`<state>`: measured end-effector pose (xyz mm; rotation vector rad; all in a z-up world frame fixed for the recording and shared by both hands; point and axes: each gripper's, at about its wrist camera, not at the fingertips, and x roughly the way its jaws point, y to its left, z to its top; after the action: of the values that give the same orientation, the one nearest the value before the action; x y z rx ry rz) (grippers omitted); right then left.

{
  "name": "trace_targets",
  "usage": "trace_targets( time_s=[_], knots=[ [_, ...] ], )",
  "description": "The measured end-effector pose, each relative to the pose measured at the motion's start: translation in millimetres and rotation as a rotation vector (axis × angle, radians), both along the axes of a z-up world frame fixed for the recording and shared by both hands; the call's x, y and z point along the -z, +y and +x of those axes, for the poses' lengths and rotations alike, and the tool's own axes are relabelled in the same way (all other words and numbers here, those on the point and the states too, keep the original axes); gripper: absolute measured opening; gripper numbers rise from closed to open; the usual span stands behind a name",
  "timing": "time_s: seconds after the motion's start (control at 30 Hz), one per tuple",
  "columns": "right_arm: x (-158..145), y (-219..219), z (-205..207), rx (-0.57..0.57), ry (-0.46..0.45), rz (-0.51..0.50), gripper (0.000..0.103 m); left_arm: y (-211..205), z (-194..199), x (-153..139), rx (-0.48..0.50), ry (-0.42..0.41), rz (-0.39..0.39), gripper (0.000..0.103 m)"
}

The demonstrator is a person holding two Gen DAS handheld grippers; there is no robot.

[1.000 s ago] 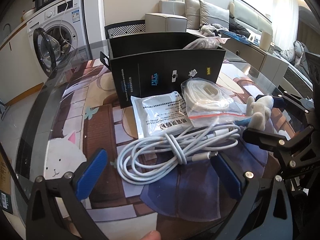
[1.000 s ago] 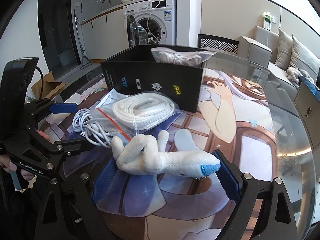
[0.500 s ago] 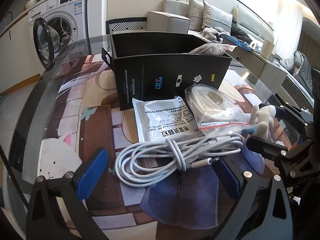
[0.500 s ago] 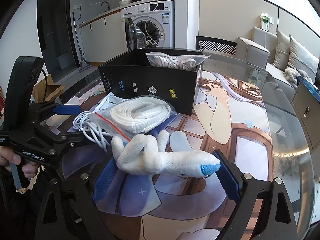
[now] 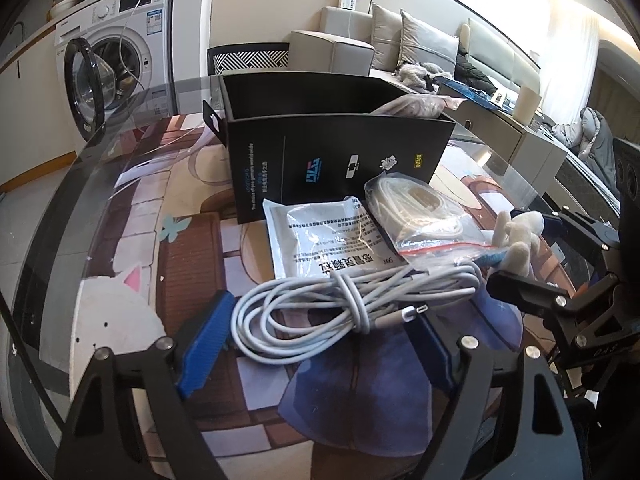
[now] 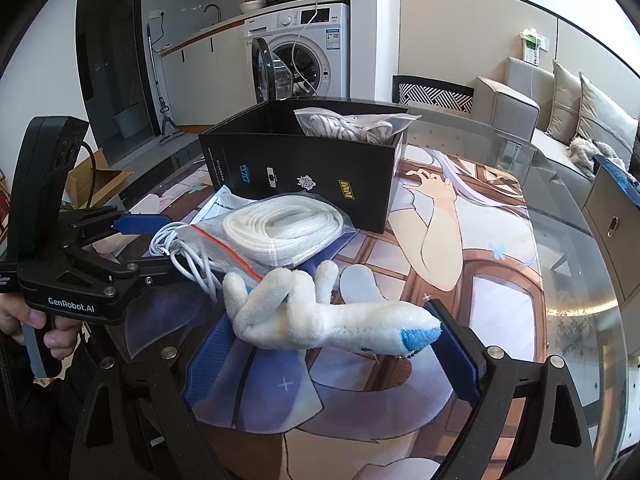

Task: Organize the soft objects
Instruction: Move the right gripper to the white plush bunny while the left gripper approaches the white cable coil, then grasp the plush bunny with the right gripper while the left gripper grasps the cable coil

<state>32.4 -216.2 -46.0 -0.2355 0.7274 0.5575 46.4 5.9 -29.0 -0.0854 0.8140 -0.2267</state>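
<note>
A coiled white charging cable (image 5: 340, 312) lies on the glass table between the blue pads (image 5: 204, 344) of my left gripper (image 5: 320, 316). Its jaws are closing and the pads do not press the coil. A white plush toy (image 6: 320, 316) with a blue nose lies flat between the fingers of my right gripper (image 6: 330, 320), which stands open. The black open box (image 5: 340, 160) stands behind, holding a clear bag of pale cord (image 6: 348, 124). A zip bag of white rope (image 5: 420, 208) and a flat white packet (image 5: 320, 240) lie in front of the box.
The round glass table's edge (image 5: 60, 208) curves close on the left. A patterned chair back (image 5: 252, 58) stands behind the box. A washing machine (image 6: 304, 52) with its door open is further back. A hand (image 6: 44, 328) holds the left gripper's handle.
The left gripper's pads have drawn inward around the cable coil, and its view has tipped slightly. The right gripper and the plush toy have not moved.
</note>
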Motion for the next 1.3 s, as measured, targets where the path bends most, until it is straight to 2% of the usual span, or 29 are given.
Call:
trace_targets(
  time_s=[0.4, 1.3],
  knots=[
    [-6.4, -5.7, -5.2, 0.007, -0.021, 0.007, 0.093, 4.6, -9.5, -3.3, -0.008, -0.020, -0.024, 0.081],
    [-37.0, -7.4, -16.4, -0.002, -0.129, 0.067, 0.093, 19.1, -33.0, -39.1, -0.036, -0.153, -0.038, 0.081]
  ],
)
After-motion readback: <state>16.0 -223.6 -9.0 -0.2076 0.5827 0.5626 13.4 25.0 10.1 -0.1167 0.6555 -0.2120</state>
